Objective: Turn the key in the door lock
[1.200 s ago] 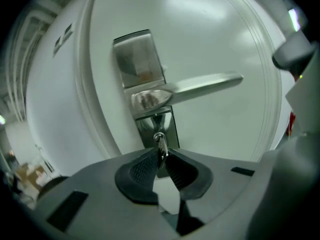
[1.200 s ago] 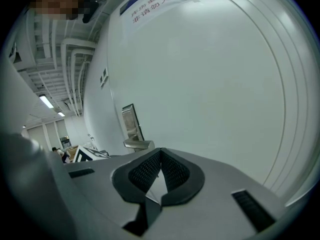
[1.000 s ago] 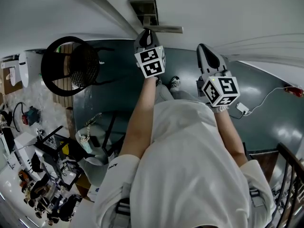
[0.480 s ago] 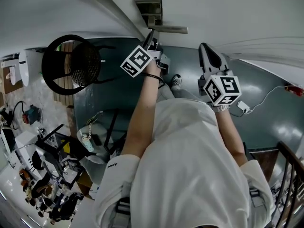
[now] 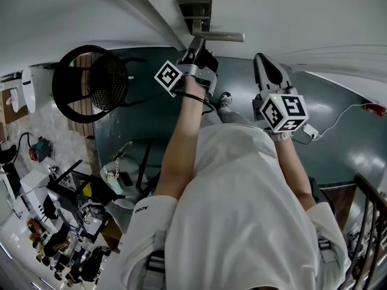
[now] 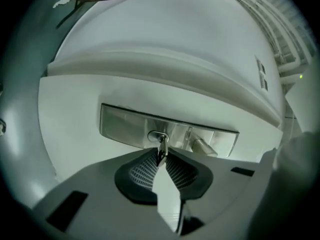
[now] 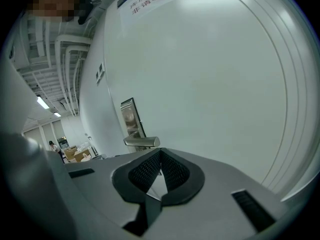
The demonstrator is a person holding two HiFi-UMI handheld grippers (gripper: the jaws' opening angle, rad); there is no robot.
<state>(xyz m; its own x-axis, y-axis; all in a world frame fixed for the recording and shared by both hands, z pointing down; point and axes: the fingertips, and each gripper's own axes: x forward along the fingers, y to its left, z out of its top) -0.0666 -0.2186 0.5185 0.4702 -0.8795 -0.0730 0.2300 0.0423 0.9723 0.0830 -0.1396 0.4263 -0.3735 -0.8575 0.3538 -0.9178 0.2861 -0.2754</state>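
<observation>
The door's metal lock plate (image 6: 120,126) carries a keyhole with a small silver key (image 6: 161,150) in it and a lever handle (image 6: 202,146) beside it. My left gripper (image 6: 161,158) points straight at the lock, its pads closed on the key's head; its jaws have just been opening slightly, with the key still between them. In the head view the left gripper (image 5: 196,42) meets the door just below the lock plate (image 5: 195,8) and handle (image 5: 221,37). To its right my right gripper (image 5: 261,59) is shut and empty, off the white door (image 7: 210,84), with the handle (image 7: 142,142) beyond its tips (image 7: 160,155).
A black round-backed chair (image 5: 91,80) stands left of the door on the dark floor. A cluttered table (image 5: 54,234) fills the lower left. A white charger and cable (image 5: 313,133) lie on the floor at right, near a dark railing (image 5: 369,216).
The left gripper has rolled about a quarter turn on the key, its marker cube swinging over to the left. The right gripper has stayed where it was.
</observation>
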